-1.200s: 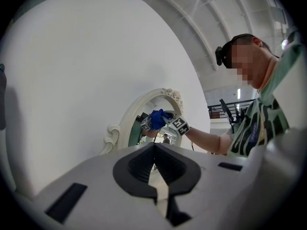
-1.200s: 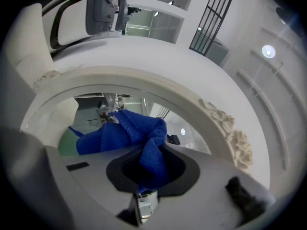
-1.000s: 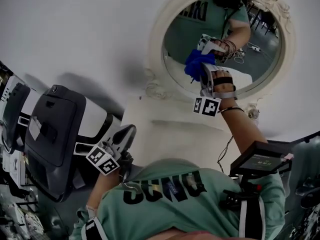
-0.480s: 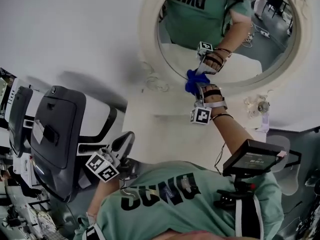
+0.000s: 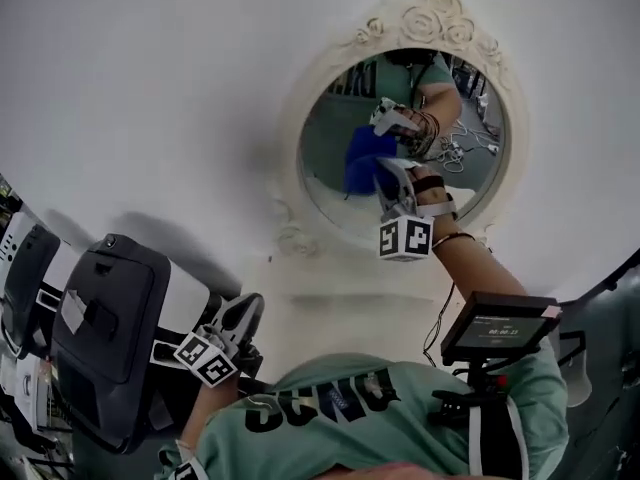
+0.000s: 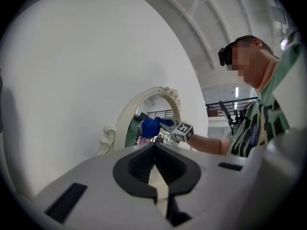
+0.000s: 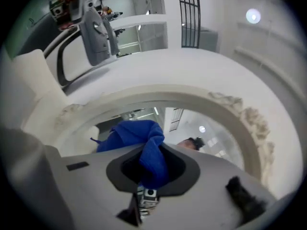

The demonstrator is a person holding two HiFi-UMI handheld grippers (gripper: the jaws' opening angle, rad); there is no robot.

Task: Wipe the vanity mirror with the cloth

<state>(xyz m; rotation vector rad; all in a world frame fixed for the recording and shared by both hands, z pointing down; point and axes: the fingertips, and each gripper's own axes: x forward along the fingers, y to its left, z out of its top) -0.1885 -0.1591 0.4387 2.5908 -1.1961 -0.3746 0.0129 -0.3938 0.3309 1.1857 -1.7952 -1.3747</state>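
Cloth on the glass, right claw nearer

The right claw (image 5: 386, 173) was clenched on the blue cloth (image 5: 362, 160), which was held against the vanity mirror (image 5: 468, 173) left of centre, with most of the glass to its right. The left claw (image 5: 243, 313) was clenched on nothing, well below.

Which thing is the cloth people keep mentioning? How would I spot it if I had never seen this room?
Start at the white wall and find the oval mirror with its cream, scrolled frame. At the glass is a bunched cloth, pinched in the fingers of the right gripper. It is the one bright blue thing among white, cream and grey.
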